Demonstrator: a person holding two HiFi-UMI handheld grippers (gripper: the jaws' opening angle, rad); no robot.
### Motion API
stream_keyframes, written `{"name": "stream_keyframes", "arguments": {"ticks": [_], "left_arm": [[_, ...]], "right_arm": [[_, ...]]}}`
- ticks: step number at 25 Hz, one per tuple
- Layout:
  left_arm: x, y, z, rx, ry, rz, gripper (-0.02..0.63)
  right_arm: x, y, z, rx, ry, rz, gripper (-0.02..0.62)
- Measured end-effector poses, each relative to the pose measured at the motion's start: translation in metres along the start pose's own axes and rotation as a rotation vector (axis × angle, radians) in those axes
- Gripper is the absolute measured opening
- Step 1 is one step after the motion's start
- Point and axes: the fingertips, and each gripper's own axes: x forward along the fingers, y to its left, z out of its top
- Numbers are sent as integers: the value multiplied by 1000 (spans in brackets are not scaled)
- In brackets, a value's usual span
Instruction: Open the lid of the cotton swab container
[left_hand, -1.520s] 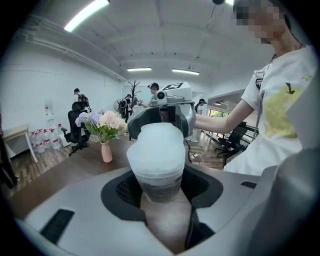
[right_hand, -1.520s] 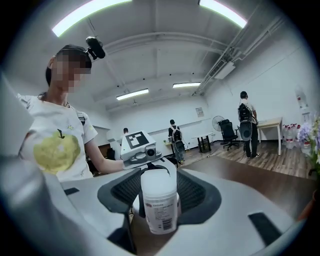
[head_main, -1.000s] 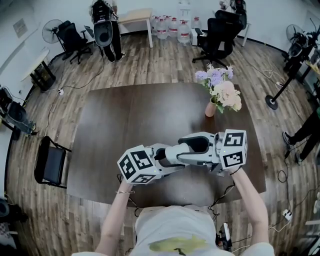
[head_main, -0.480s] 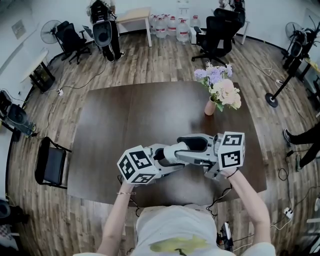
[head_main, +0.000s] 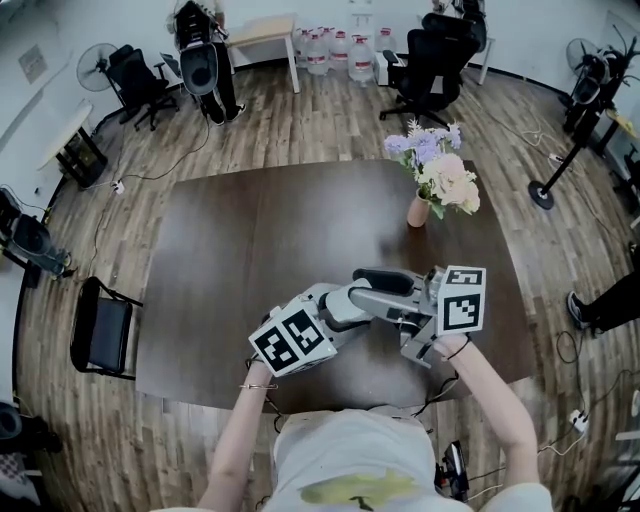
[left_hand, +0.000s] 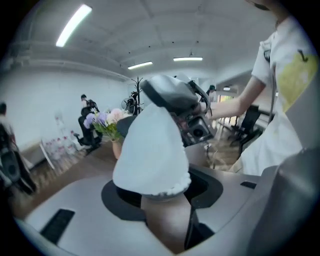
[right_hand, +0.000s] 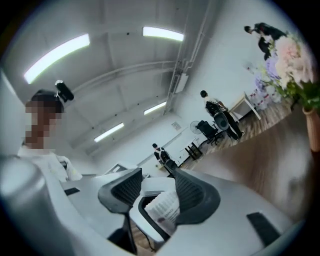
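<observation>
**Two grippers clamp a cotton swab container above the counter**

The left gripper (left_hand: 157, 200) grasps the cotton swab container (left_hand: 152, 150), a smooth white plastic tub with a rounded top. A fluffy row of swab tips shows along its lower edge. It sits deep between the pale grey jaws, which have just been closing on it. The right gripper (right_hand: 152, 192) takes the same container from the far end. Its black ribbed pads (right_hand: 122, 186) press both flanks of the white plastic, with a printed paper label showing just below them. These jaws have also just been closing on the container. Whether the lid has lifted cannot be told. Both tools meet over a dark wood-grain counter (head_main: 250, 250). Beyond the left jaws' tips and well apart, a pink vase (head_main: 420, 213) of pastel flowers stands.
</observation>
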Motion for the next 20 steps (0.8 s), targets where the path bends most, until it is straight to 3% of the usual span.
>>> {"name": "stream_keyframes", "arguments": {"ticks": [2,4,10,20], "left_arm": [[0,-6,0,-23,-33,-19,219],[-2,-7,4,-32,-67,-13,219],[-1,-6,1,-5,-50,3,219],[-4,-4,4,-8,-74,21,218]], "right_arm": [[-1,6,-5,-35,24,-4,221],[-3,4,-2,-4,7,0,221],[-6,-3,-1,104,-23,13,221],[-8,-2,8,95,-45,26,240]]}}
